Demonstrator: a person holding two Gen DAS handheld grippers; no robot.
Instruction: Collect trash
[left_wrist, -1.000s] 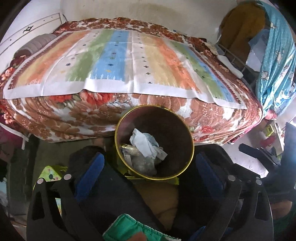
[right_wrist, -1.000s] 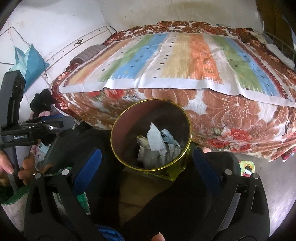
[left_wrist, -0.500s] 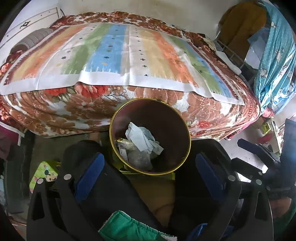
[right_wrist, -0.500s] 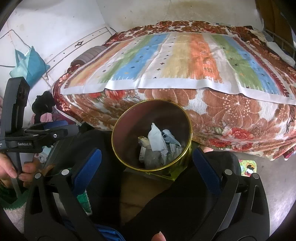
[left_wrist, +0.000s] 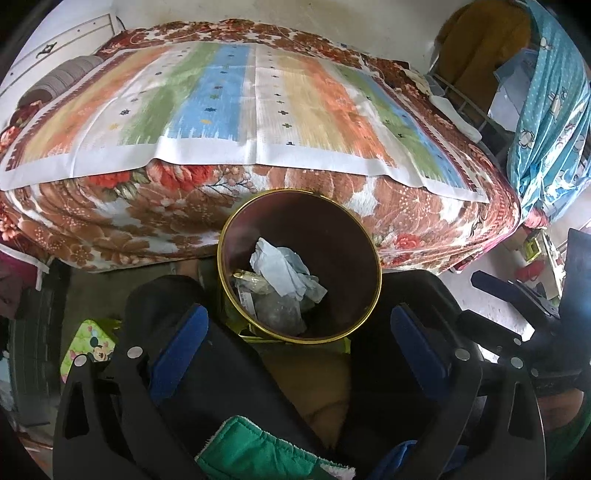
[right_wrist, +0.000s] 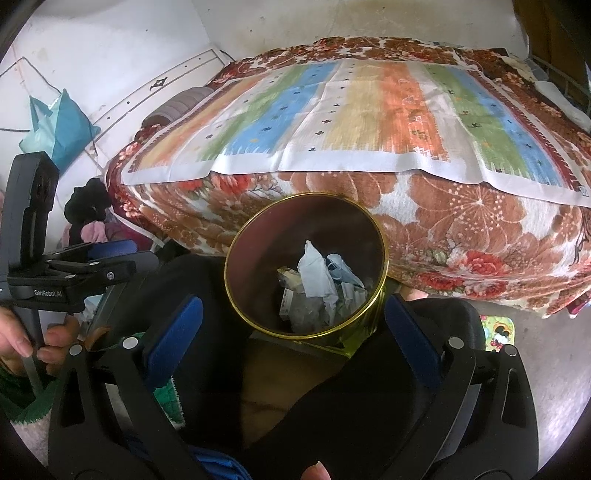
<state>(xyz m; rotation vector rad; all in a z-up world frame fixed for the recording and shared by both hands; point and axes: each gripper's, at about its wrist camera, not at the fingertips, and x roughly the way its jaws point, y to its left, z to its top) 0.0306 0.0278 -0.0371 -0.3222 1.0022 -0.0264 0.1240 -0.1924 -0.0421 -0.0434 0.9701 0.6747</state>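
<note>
Behind everything we see a bed (left_wrist: 258, 206) under a brown floral blanket, topped by a striped cloth (left_wrist: 236, 107) in orange, green and blue. Just before it stands the round gold-rimmed bin with a dark maroon inside (left_wrist: 343, 236), holding crumpled pale-blue paper (left_wrist: 284, 269) over clear wrappers (their print is too small to read). Our left claw (left_wrist: 299, 339) and right claw (right_wrist: 293, 326) both hang spread and empty above it; dark trousers hide the bin's base.
</note>
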